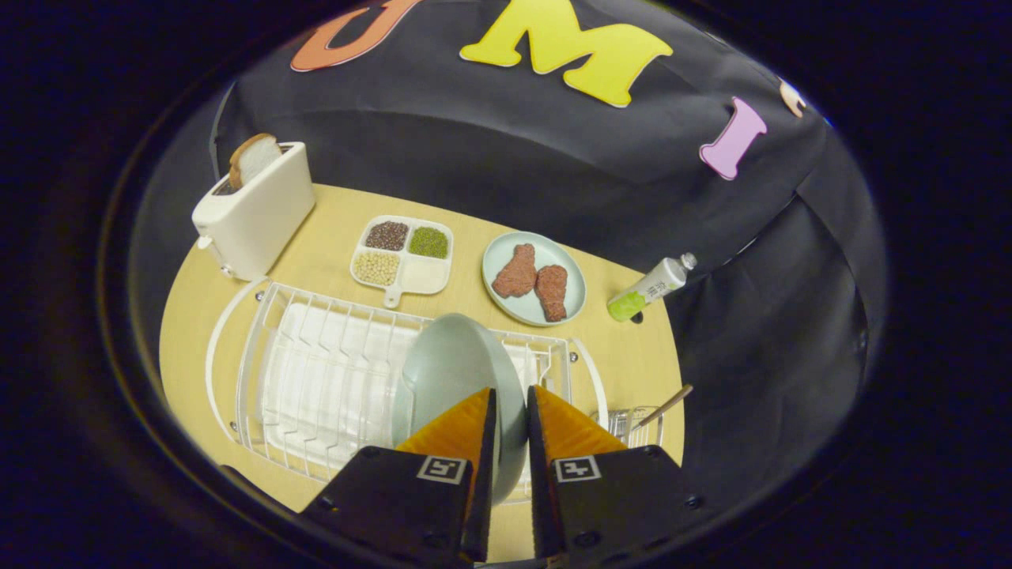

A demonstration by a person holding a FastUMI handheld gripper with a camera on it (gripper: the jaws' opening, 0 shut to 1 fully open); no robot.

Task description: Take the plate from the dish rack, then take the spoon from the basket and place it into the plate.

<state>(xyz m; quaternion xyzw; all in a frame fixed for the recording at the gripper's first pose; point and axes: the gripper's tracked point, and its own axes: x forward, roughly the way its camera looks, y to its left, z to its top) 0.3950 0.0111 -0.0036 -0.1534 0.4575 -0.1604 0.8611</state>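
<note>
A pale grey-green plate (455,371) stands on edge in the white wire dish rack (316,379). My gripper (511,395) reaches down over the rack, and the plate's near rim sits between the two fingers, which press on it from either side. To the right of the rack hangs a small wire basket (636,427), with the spoon's handle (668,405) sticking up and out of it toward the right. The spoon's bowl is hidden inside the basket.
On the wooden table (624,356) beyond the rack are a white toaster (257,209) with a bread slice, a divided tray (403,253) of beans and grains, a plate (534,276) with two meat pieces, and a lying bottle (650,288) near the right edge.
</note>
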